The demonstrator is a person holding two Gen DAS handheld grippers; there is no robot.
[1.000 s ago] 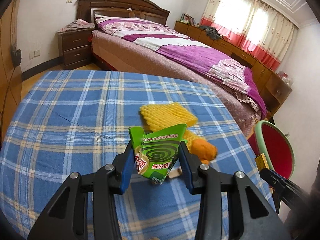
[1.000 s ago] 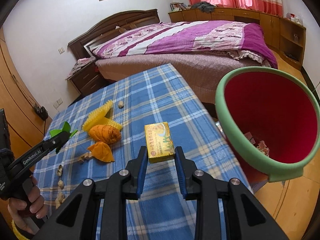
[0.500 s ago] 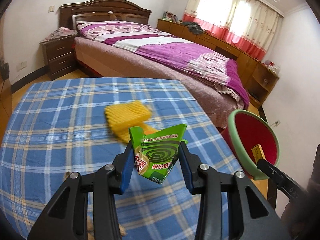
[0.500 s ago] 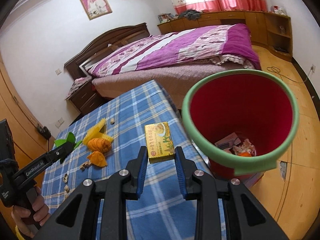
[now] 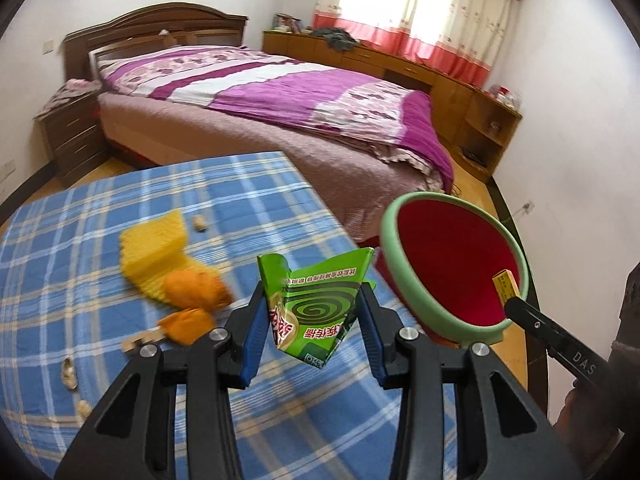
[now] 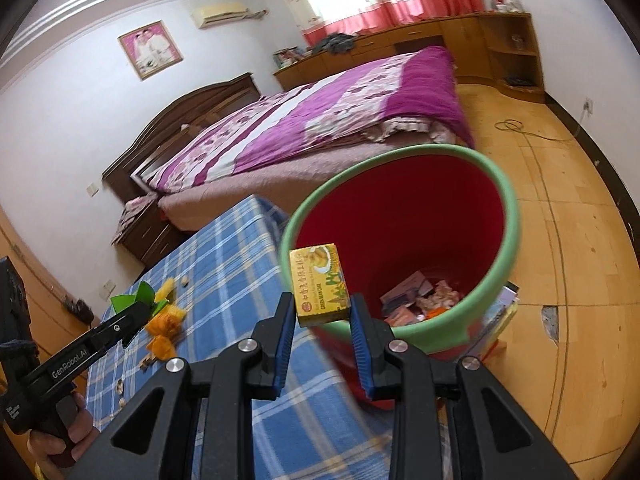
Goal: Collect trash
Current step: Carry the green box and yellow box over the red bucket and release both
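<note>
On the blue plaid tablecloth (image 5: 100, 216) at the left lie a yellow foam fruit net (image 5: 154, 254), pieces of orange peel (image 5: 196, 290) just beside it, and scattered nut shells (image 5: 68, 368); a second ago these sat straight ahead of the left wrist camera, and they have since slid to its left side. The left gripper (image 5: 312, 312) is clamped on a torn green cardboard box printed with a dark spiral (image 5: 316, 300), held above the cloth's near edge, the grip unchanged from before. To the right, the red plastic bin with a pale green rim (image 5: 404, 272) now fills much more of both views than it did a second ago, when only its edge showed in the left one. The right gripper (image 6: 322, 320) is closed on a small yellow cardboard box (image 6: 320, 284), which earlier hung over the tablecloth and now sits in front of the bin's (image 6: 508, 240) mouth, at its near rim. Paper scraps (image 6: 416, 300) lie at the bin's bottom. Behind stands a bed with a purple floral quilt (image 5: 288, 92).
</note>
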